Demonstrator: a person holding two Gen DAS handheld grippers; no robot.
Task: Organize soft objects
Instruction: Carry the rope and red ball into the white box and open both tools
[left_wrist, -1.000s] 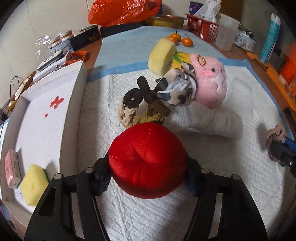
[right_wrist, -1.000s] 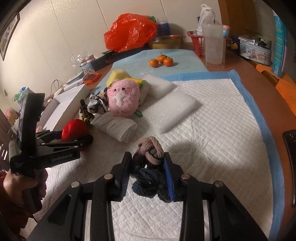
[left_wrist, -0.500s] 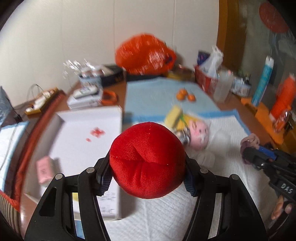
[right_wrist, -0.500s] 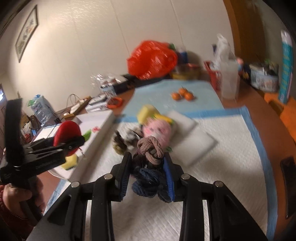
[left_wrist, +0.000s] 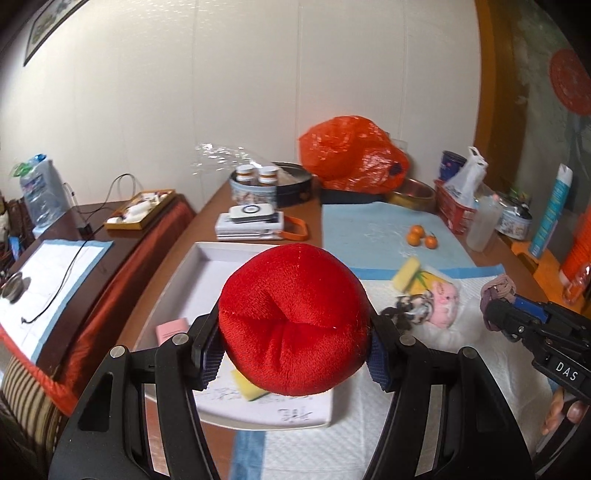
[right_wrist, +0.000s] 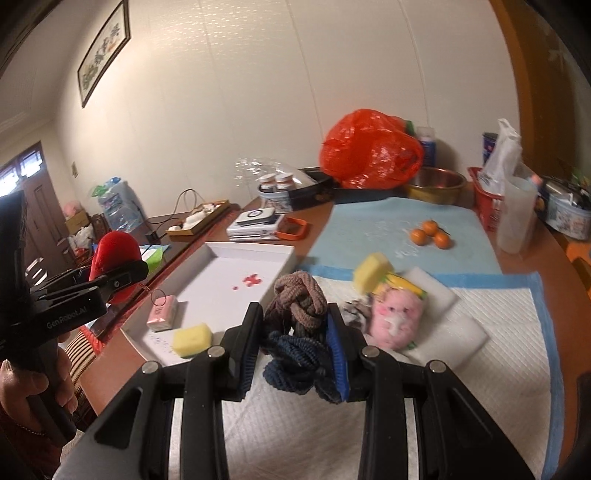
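My left gripper (left_wrist: 293, 349) is shut on a red plush ball (left_wrist: 293, 319) and holds it in the air over the near end of the white box (left_wrist: 199, 266). The ball also shows in the right wrist view (right_wrist: 116, 247). My right gripper (right_wrist: 293, 341) is shut on a knotted brown and blue rope toy (right_wrist: 297, 325), raised above the white quilted pad (right_wrist: 480, 369). It shows in the left wrist view (left_wrist: 498, 306) too. The box (right_wrist: 255, 254) holds a pink block (right_wrist: 162, 314) and a yellow sponge (right_wrist: 192, 339).
On the pad lie a pink plush toy (right_wrist: 397, 317), a yellow sponge (right_wrist: 371, 271), a patterned cloth (right_wrist: 356, 312) and white foam sheets (right_wrist: 458, 332). Behind are oranges (right_wrist: 430, 232), an orange bag (right_wrist: 371, 149), a red basket (right_wrist: 487, 203) and a plastic jug (right_wrist: 515, 218).
Both grippers have lifted their objects off the pad. My left gripper has swung left with the red ball, from the pad to over the white box.
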